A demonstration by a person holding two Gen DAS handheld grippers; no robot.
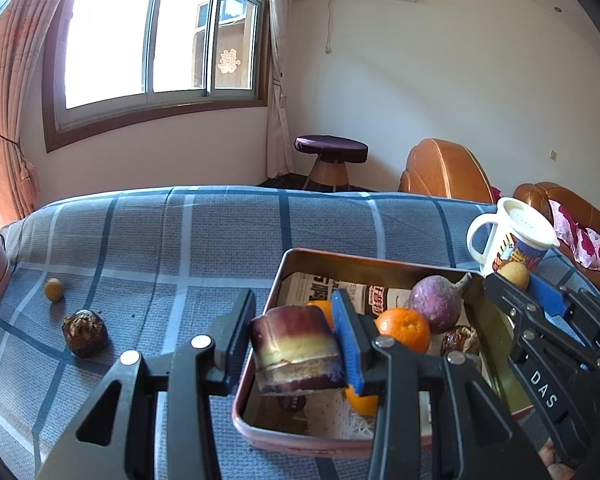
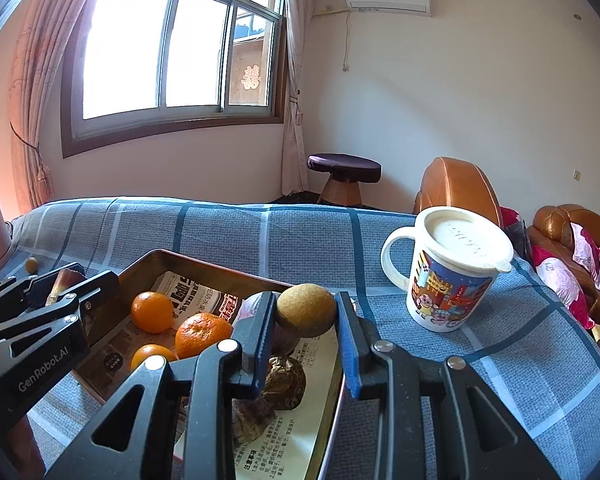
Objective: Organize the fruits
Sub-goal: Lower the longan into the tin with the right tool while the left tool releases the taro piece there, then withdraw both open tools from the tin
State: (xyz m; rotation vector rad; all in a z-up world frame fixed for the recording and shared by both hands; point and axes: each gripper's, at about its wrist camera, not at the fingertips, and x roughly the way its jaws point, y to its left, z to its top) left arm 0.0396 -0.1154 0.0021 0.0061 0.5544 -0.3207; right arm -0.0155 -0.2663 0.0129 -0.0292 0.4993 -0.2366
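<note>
While both claws hang over the tray, each one carries something.
Left gripper (image 1: 296, 340): clamped on a cane piece (image 1: 296, 350), a short purple and yellow cylinder, pads pressing its 2 sides.
Cane piece: held above the near-left corner of the tray (image 1: 256, 426), at 9 o'clock from the oranges.
Right gripper (image 2: 306, 328): closed on a small round brown fruit (image 2: 306, 310), pinched between the 2 blue-edged fingers.
Brown fruit: held over the right rim of the tray, at 9 o'clock from the mug (image 2: 446, 268).
Tray: rectangular metal tin lined with newspaper, resting on the blue checked cloth (image 1: 160, 240).
Tray contents: 3 oranges, the middle one (image 2: 204, 334) at 4 o'clock from the far one (image 2: 152, 312); a purple bulb (image 1: 436, 304) at 1 o'clock from the nearest orange in the left view; a dark wrinkled fruit (image 2: 286, 382) beneath the right gripper, possibly a chestnut, too shadowed to name.
Loose on cloth: 1 small tan fruit (image 1: 54, 290) and 1 dark wrinkled fruit (image 1: 85, 334), both at 9 o'clock from the tray and well apart from it; the tan one lies at 11 o'clock from the dark one.
Mug: white, lidded, cartoon print, upright on the cloth, at 3 o'clock from the tray's far corner.
Hand: fingertips show at the lower right edge of the left view, behind the right gripper.
</note>
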